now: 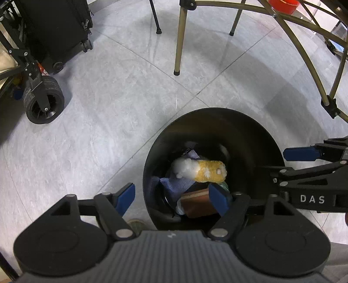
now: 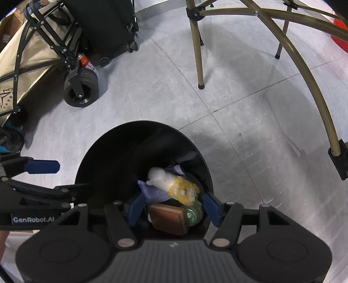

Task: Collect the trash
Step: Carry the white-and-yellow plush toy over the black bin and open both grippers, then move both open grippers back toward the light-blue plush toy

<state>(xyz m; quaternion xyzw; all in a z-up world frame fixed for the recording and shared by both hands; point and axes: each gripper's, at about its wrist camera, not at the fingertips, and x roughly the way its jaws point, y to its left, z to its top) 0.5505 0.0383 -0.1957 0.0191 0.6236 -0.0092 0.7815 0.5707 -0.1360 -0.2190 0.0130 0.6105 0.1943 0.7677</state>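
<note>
With both the left gripper (image 1: 171, 199) and right gripper (image 2: 174, 210) spread and apparently empty over the black bin (image 1: 250, 130), lift clear without snagging its rim.

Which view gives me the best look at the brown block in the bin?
Right wrist view: the brown block shows nearly whole, its top face and edge clear. In the left wrist view the block is partly hidden behind a blue fingertip.

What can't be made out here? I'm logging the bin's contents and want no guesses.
- Bin floor: both views, covered by the yellow-white roll and purple cloth.
- Green item: right wrist view, mostly under the roll and brown block.
- Red object: left wrist view, cut off by the top edge.
</note>
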